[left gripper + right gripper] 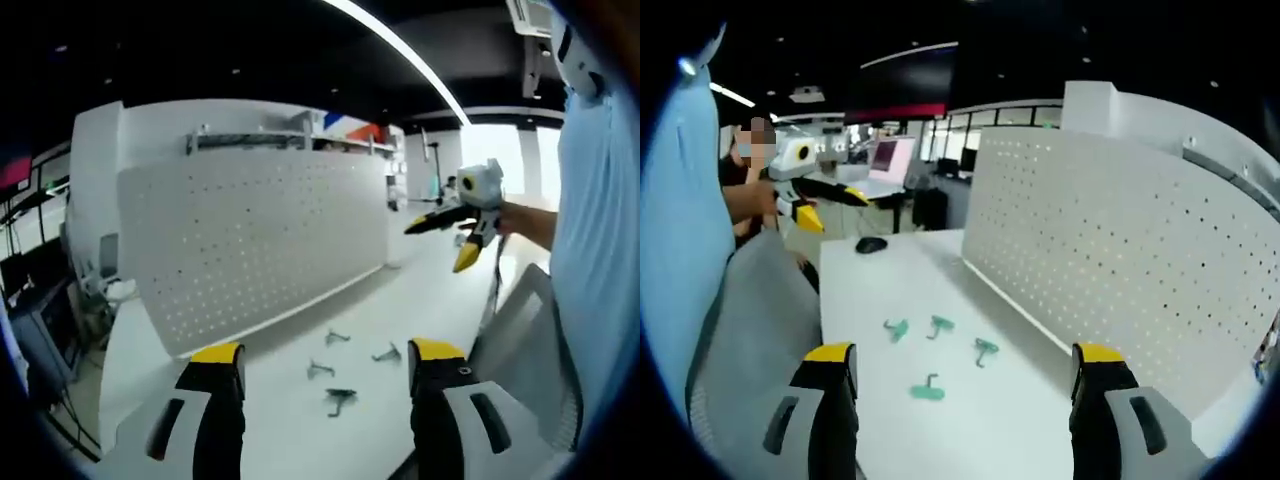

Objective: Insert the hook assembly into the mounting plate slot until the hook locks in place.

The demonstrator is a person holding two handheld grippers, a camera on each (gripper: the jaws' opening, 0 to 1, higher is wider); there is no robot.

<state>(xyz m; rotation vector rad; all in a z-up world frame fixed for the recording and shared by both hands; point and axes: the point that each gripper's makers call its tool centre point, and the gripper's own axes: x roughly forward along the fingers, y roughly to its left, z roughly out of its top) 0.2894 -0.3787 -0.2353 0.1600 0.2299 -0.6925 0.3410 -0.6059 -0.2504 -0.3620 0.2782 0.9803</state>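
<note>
Left gripper view, nearest: left gripper (326, 366) jaws spread wide, nothing between, hovering over white table (300, 440). Just beyond jaw tips, four dark hooks (340, 398) loose on tabletop, near one another but apart, none in a hole. Behind them, white pegboard (250, 240) upright along table's far side, leaning back a bit, holes bare. To the right, grey chair back (525, 330) and light-blue sleeve (600, 230). Farther out, right gripper (452, 240) held up in the air in person's hand, jaws splayed apart, empty.

Right gripper view: right gripper (966, 366) jaws likewise wide, empty. Four hooks (928, 388) look green here, lying on table btwn jaw tips and pegboard (1110, 250) base, well short of the board. Left gripper (825, 205) seen far left beyond chair, yellow tips parted. Black mouse (871, 244) at table's far end.
</note>
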